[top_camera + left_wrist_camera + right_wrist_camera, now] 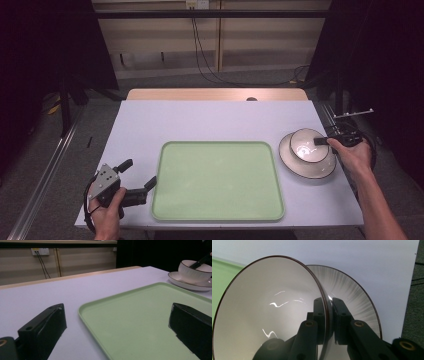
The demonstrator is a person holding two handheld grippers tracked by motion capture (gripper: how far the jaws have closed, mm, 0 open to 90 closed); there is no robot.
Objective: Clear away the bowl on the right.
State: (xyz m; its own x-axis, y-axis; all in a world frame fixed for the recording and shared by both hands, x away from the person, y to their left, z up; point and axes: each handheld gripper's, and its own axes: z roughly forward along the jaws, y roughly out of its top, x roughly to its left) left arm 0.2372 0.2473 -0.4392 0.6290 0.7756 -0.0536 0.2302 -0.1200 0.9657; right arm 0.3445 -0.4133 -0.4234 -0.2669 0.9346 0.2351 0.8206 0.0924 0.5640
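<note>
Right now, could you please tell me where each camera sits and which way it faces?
High view: above the near edge, looking forward and down on tray, bowl, plate; both forearms show.
Left gripper view: low by the tray, open jaws showing.
Right gripper view: jaws clamping the bowl's rim.
All share the bowl.

Bowl (269, 315) cut off at bottom

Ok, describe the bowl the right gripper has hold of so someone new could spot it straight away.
Start at the big green tray in the middle of the table and look just past its right edge. There a white bowl sits on a white plate, the right gripper pinching its rim. It is deep and dark-rimmed, while the plate beneath it is flat and wider.
</note>
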